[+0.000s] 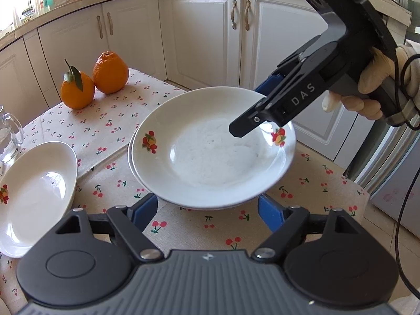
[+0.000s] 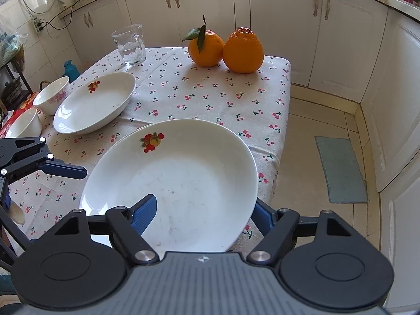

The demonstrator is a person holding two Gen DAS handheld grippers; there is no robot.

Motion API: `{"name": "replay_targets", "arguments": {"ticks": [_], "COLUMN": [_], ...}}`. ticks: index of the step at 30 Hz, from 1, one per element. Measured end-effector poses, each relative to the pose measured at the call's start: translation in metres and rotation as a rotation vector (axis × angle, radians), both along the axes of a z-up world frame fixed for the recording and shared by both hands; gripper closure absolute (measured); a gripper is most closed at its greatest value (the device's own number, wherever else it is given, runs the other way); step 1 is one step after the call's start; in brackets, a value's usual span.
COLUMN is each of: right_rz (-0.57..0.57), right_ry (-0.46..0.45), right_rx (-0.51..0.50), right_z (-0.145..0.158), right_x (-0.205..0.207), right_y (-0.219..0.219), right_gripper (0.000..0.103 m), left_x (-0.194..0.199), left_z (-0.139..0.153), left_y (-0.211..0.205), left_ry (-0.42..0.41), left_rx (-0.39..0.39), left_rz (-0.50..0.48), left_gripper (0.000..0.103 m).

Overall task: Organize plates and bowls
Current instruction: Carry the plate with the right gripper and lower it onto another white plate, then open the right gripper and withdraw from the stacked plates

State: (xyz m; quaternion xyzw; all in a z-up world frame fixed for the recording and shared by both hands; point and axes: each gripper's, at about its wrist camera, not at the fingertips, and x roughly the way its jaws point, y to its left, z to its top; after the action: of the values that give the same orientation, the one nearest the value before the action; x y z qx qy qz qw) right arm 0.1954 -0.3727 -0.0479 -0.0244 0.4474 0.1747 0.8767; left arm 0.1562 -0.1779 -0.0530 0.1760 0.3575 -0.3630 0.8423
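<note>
Far left, two small bowls (image 2: pixel 52 95) at table edge. Beside them, oval dish (image 2: pixel 95 103) on cherry-print cloth (image 2: pixel 199 97). My left gripper (image 1: pixel 207 207): jaws wide, nothing between pads, near rim of plate stack just ahead. Top plate (image 2: pixel 183 183) sits on another, centre-near. My right gripper (image 2: pixel 203 214): one finger (image 2: pixel 144 214) over plate's inside, other beyond rim, pads seemingly not pressing, contact unclear. Far right, two oranges (image 2: pixel 225 48).

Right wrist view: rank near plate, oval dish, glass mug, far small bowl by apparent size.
1. near plate, nearness inflates it
2. oval dish
3. glass mug and far small bowl: look alike, unranked
</note>
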Motion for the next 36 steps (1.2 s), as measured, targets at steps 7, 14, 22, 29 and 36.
{"name": "replay_targets", "arguments": {"ticks": [7, 14, 22, 29, 36], "right_rz": [-0.009, 0.006, 0.014, 0.015, 0.065], "right_ry": [0.005, -0.031, -0.116, -0.186, -0.217], "right_rx": [-0.017, -0.020, -0.041, -0.087, -0.093], "right_z": [-0.005, 0.002, 0.019, 0.030, 0.036], "right_x": [-0.004, -0.019, -0.051, -0.078, -0.094], "right_y": [0.001, 0.014, 0.045, 0.078, 0.097], "right_gripper": [0.019, 0.001, 0.000, 0.000, 0.000], "left_x": [-0.010, -0.022, -0.038, -0.047, -0.033], "left_z": [0.006, 0.015, 0.031, 0.046, 0.032], "left_y": [0.006, 0.021, 0.047, 0.075, 0.096], "left_ry": [-0.020, -0.046, -0.080, -0.121, -0.155], "left_rx": [-0.009, -0.034, -0.049, -0.035, -0.013], "left_rz": [0.008, 0.048, 0.112, 0.170, 0.387], "left_gripper": [0.019, 0.015, 0.011, 0.007, 0.006]}}
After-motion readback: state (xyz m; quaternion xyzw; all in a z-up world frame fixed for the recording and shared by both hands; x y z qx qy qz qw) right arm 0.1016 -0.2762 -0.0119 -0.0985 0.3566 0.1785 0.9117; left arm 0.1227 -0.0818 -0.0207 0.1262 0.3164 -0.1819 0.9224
